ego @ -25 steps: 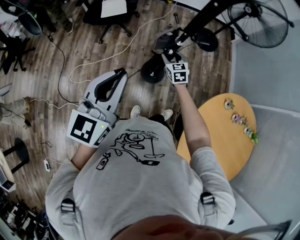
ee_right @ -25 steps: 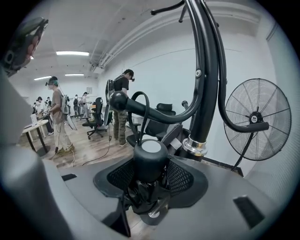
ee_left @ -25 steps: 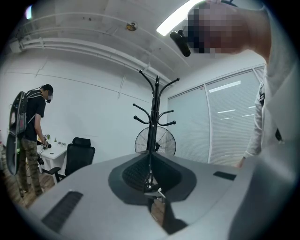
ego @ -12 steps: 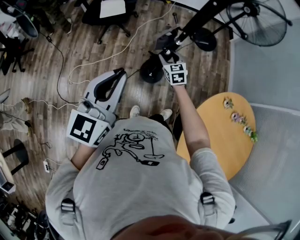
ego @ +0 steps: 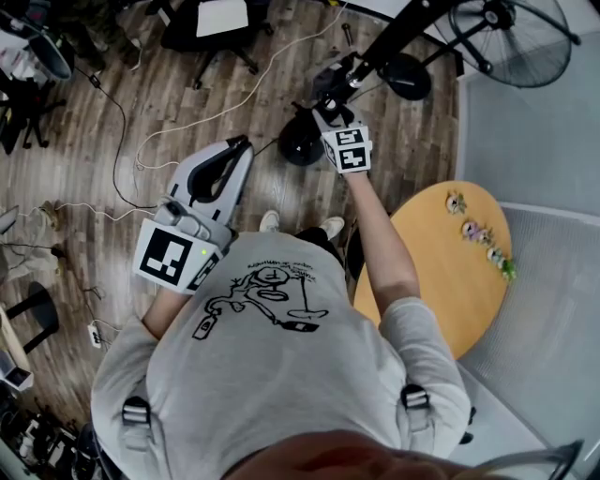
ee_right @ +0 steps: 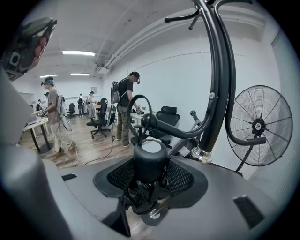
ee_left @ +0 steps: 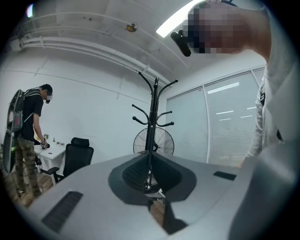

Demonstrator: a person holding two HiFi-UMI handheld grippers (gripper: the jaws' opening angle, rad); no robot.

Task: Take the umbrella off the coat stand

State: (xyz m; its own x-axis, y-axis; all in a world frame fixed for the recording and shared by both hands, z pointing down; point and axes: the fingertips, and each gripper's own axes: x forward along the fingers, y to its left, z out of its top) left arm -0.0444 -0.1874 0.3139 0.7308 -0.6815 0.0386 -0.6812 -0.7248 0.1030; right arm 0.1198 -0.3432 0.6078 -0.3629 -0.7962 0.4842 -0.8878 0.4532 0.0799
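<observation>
The right tool point(ee_right: 150, 180) is clamped on the black umbrella point(ee_right: 151, 159); its meshed pads point(ee_right: 180, 177) press the thick handle from both sides, with the folded canopy bunched below. The umbrella hangs close against the coat stand point(ee_right: 216, 93), just under a curved hook arm point(ee_right: 178, 131). Its strap loop point(ee_right: 133, 110) rises by the hook's ball end, though whether it goes round the hook or only passes beside it is hard to tell. The left tool point(ee_left: 150, 180) is held apart at the person's left, closed and empty, with only a slit between its pads. A standing fan point(ee_right: 257, 125) crowds the stand on its far side, and the round rim of the wooden tabletop point(ego: 441, 281) lies near the right arm; it carries a short row of small figures point(ego: 480, 236). To the left of the stand the plank floor point(ego: 187, 103) opens out, crossed by loose cables point(ego: 141, 159), with an office chair point(ego: 220, 23) at its far edge. Other people point(ee_right: 124, 108) stand well apart, deeper in the room.
</observation>
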